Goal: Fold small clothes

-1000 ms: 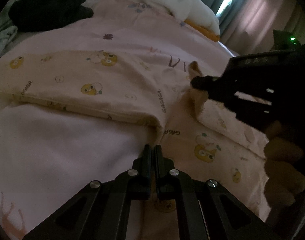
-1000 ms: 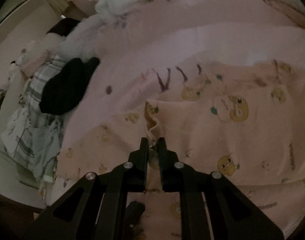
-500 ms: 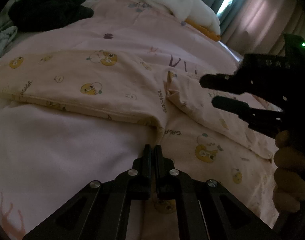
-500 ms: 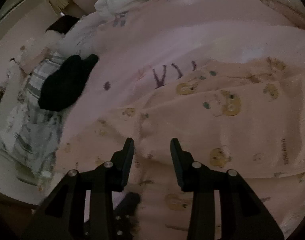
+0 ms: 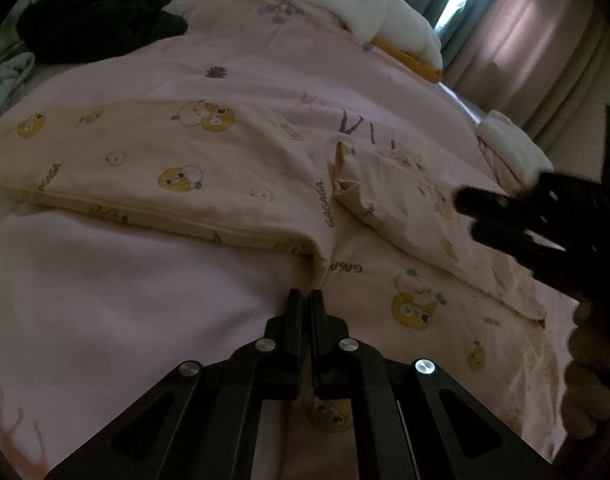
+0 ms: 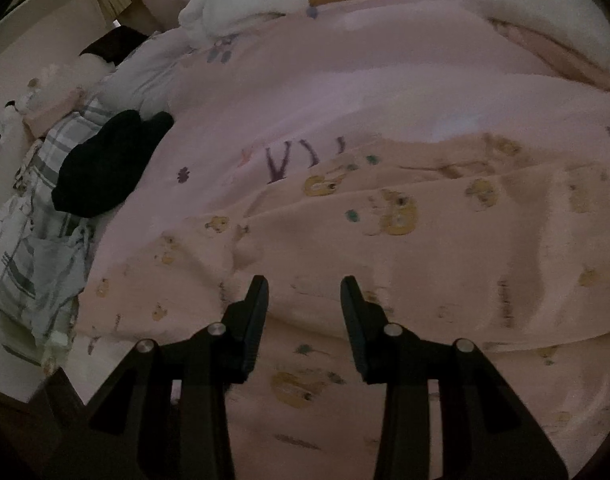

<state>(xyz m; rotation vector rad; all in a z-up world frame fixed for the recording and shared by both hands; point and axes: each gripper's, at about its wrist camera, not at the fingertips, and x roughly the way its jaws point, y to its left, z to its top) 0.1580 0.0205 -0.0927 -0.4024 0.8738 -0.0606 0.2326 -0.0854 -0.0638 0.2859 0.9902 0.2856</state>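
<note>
A pale yellow child's garment [image 5: 233, 176] with bear prints lies spread on a pink bed cover [image 5: 105, 300]. One part [image 5: 409, 200] is folded over onto it at the right. My left gripper [image 5: 307, 300] is shut on the garment's near edge at the crotch fold. My right gripper [image 6: 304, 292] is open and empty above the garment [image 6: 385, 248]; it also shows at the right edge of the left wrist view [image 5: 469, 216], apart from the cloth.
A black garment [image 5: 101, 20] lies at the far left of the bed, also in the right wrist view [image 6: 109, 164]. White bedding [image 5: 357, 8] is heaped at the head. A plaid cloth [image 6: 45, 208] hangs at the left edge. Curtains [image 5: 525, 28] stand behind.
My right gripper let go of the folded part, opened, and pulled back to the right. The folded part now lies flat on the garment. The left gripper has not moved.
</note>
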